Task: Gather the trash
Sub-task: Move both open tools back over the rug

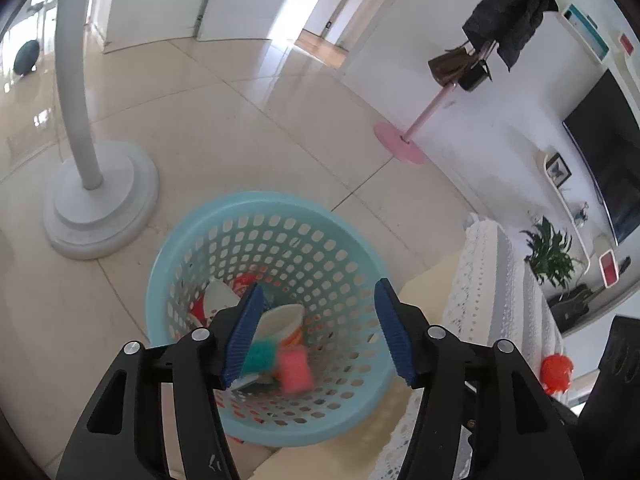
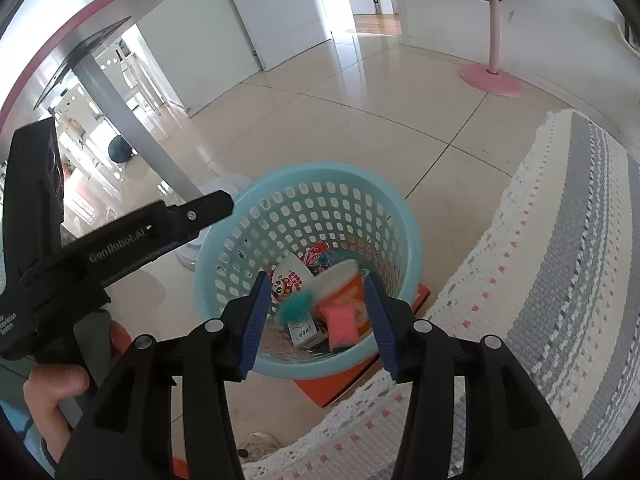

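A light-blue perforated basket [image 1: 280, 197] [image 2: 320, 170] stands on the tiled floor beside a sofa. It holds a white paper cup [image 1: 280, 320], a panda-printed snack packet [image 2: 290, 280] and other wrappers. A blurred pink piece [image 1: 294, 372] [image 2: 340, 324] and a blurred teal piece [image 1: 260, 356] [image 2: 296, 306] lie loose or drop inside it, clear of the pads. My left gripper [image 1: 320, 286] hangs open over the basket mouth. My right gripper [image 2: 316, 276] is open over it too. The left gripper's body [image 2: 120, 236] and the hand [image 2: 52, 392] holding it show at the left of the right wrist view.
A white stand's round base [image 1: 100, 208] sits left of the basket, a pink coat stand [image 1: 400, 142] [image 2: 490, 78] farther back. The sofa's knitted cover [image 2: 540, 280] lies right of the basket. An orange box [image 2: 340, 388] is under the basket. A pink-rimmed table [image 2: 80, 40] is at upper left.
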The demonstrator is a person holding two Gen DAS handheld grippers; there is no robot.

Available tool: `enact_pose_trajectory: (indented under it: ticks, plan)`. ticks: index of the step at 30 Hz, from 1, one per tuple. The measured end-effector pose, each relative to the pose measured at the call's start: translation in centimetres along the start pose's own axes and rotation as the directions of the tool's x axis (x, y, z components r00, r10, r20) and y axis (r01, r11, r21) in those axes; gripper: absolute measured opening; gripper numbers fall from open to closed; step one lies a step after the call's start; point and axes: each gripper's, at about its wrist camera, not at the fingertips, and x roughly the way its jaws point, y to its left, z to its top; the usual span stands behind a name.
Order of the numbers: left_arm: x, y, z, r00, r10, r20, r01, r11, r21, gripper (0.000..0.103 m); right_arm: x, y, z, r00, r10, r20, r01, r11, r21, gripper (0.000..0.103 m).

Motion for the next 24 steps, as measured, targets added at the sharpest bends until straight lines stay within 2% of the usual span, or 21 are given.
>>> enact_pose_trajectory:
  ticks: [7,12,15,20,24]
  plan:
    - [-1.0,-2.1,-0.4,0.998,-0.06,0.026,0.059,0.997,0.048,0.055,-3.3,-2.3,-0.2,0.997,-0.034,0.062,0.032,0.999,0.035,0.045]
    - [-3.2,-5.9,-1.5,0.986,-0.127,0.11,0.108,0.981,0.164,0.055,-7.8,-4.2,-0.6,0.987,-0.067,0.146,0.058,0.996,0.068,0.045]
    - [-3.7,-8.3,-2.9,0.978,-0.165,0.126,0.135,0.966,0.219,0.055,-11.1,-6.1,-1.5,0.975,-0.099,0.201,0.081,0.992,0.097,0.045]
    - [-4.0,-13.0,-5.6,0.966,-0.232,0.111,0.184,0.925,0.332,0.055,-17.2,-11.1,-5.1,0.936,-0.214,0.278,0.168,0.969,0.18,0.045]
    - [-4.3,-16.6,-7.8,0.95,-0.3,0.088,0.24,0.88,0.411,0.055,-21.5,-16.1,-9.7,0.896,-0.334,0.294,0.254,0.926,0.278,0.045]
